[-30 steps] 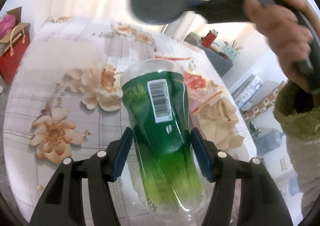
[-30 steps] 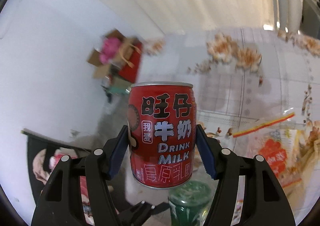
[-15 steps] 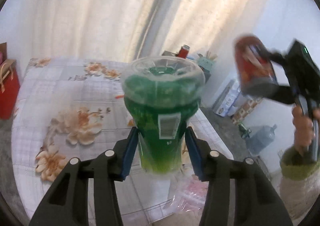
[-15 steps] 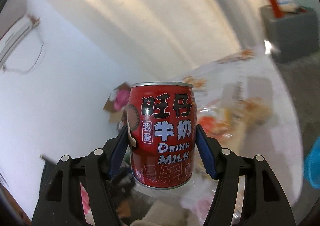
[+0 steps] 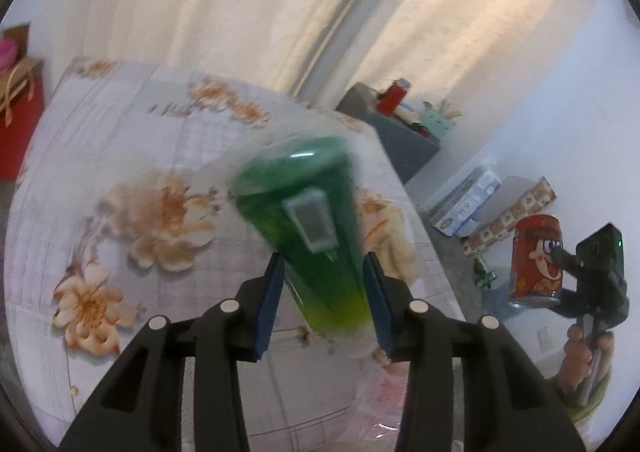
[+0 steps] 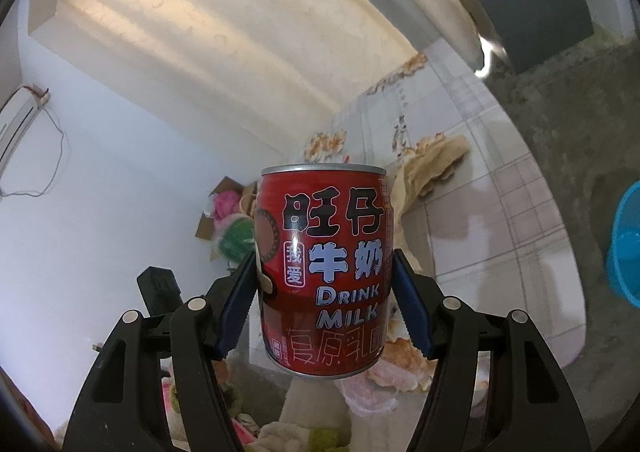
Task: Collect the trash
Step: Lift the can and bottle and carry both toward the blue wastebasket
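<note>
My left gripper (image 5: 324, 296) is shut on a green plastic bottle (image 5: 308, 220) with a barcode label, held in the air above the floral tablecloth (image 5: 120, 156); the bottle is blurred. My right gripper (image 6: 325, 304) is shut on a red milk can (image 6: 324, 272) with "DRINK MILK" print, held upright in the air. The same can (image 5: 536, 260) and the right gripper show at the right of the left wrist view, off the table's edge. A crumpled beige paper (image 6: 428, 164) lies on the table beyond the can.
A blue bin (image 6: 626, 244) stands on the floor at the right edge of the right wrist view. A grey cabinet (image 5: 400, 136) with small items stands behind the table. Boxes (image 5: 492, 204) line the wall. A red gift bag (image 5: 16, 112) stands far left.
The left gripper has tilted, so the green bottle now leans over the table. The right gripper with the can has swung further down and to the right, away from the table.
</note>
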`<state>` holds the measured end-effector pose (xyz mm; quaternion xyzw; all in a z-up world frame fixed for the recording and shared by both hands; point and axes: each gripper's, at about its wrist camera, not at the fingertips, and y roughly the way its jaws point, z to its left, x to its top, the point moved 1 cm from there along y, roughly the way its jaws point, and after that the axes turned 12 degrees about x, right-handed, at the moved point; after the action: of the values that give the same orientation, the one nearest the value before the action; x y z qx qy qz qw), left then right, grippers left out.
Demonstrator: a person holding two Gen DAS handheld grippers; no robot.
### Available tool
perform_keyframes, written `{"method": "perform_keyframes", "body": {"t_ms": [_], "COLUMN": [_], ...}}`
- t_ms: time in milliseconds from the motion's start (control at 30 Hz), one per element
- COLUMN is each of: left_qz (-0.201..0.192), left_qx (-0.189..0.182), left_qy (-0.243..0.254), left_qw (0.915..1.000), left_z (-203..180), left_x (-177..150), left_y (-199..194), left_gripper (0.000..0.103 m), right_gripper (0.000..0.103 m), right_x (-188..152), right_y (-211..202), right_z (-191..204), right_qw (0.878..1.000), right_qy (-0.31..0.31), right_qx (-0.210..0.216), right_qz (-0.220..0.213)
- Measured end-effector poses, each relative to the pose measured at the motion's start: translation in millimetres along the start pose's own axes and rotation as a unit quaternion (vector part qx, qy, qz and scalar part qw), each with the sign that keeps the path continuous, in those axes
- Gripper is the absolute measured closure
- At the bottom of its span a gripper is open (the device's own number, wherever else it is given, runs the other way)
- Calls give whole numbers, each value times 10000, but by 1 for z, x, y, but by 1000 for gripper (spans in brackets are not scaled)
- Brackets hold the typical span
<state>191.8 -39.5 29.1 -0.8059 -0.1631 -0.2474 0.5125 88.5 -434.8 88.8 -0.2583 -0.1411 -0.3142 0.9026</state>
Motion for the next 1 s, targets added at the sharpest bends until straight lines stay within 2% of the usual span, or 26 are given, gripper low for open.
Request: {"method": "perform_keyframes", "body": {"t_ms": [133, 233, 400, 467, 533, 600, 700, 800, 933, 1000], "left_qz": [374, 503, 589, 422, 265, 383, 721, 903, 1103, 1187], "left_qx": [18, 148, 302, 383, 532, 496, 173, 80, 148, 361], "left_qy": [-534, -644, -361, -108, 315, 451, -62, -887, -1831, -2182], "left_qw": [9979, 9966, 9972, 9983, 9977, 9970, 9972, 9919, 9768, 9680], "left_z": [29, 43, 54, 50, 40, 33, 36, 44, 51, 52], "left_x": [-6, -16, -33, -33, -31, -27, -19, -11, 1, 6], "left_y": [10, 14, 14, 8, 4, 9, 27, 45, 72, 85], "left_gripper": [63, 63, 60, 57, 40, 34, 23, 20, 19, 19], "right_gripper": [41, 41, 41, 41, 41, 41, 41, 41, 41, 41], "right_x": [-2, -3, -8, -7, -7, -10, -13, -15, -15, -15], "right_y": [12, 22, 27, 33, 39, 39, 45, 52, 58, 60], "right_z": [-9, -18, -23, -27, -30, -28, -31, -36, -41, -43], "right_qw": [9999, 9997, 9995, 9994, 9992, 9990, 9987, 9983, 9978, 9977], "right_qy": [27, 70, 139, 161, 190, 212, 262, 344, 397, 408], "right_qx": [95, 131, 116, 95, 100, 120, 177, 236, 282, 286], "right_qz": [101, 168, 243, 300, 350, 369, 390, 418, 450, 461]}}
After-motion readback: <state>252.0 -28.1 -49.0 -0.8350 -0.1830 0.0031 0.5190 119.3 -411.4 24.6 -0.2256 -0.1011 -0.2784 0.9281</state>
